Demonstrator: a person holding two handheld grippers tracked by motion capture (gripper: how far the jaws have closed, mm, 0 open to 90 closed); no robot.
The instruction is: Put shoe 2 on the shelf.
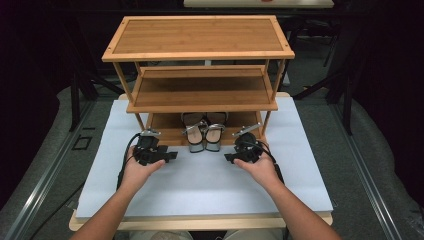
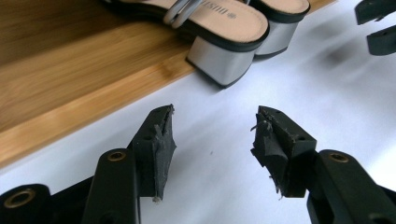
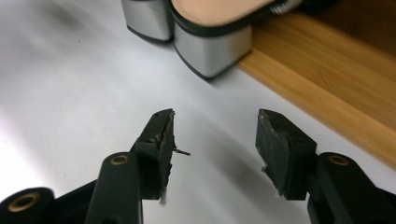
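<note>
A wooden shoe rack (image 1: 200,55) is standing at the far side of the desk (image 1: 200,185). A pair of silver block-heeled sandals (image 1: 204,132) is sitting on its lowest shelf, heels overhanging toward the near edge. The left gripper (image 1: 167,155) and right gripper (image 1: 231,157) are hovering just left and right of the sandals, each with jaws standing apart around nothing. The left gripper view is revealing a printed insole (image 2: 224,16); the right gripper view is showing the heels (image 3: 210,49) close up.

Bare forearms, black left gripper (image 1: 171,155) and right gripper (image 1: 230,157), black cables, brass-ringed screw holes, frayed jaws
</note>
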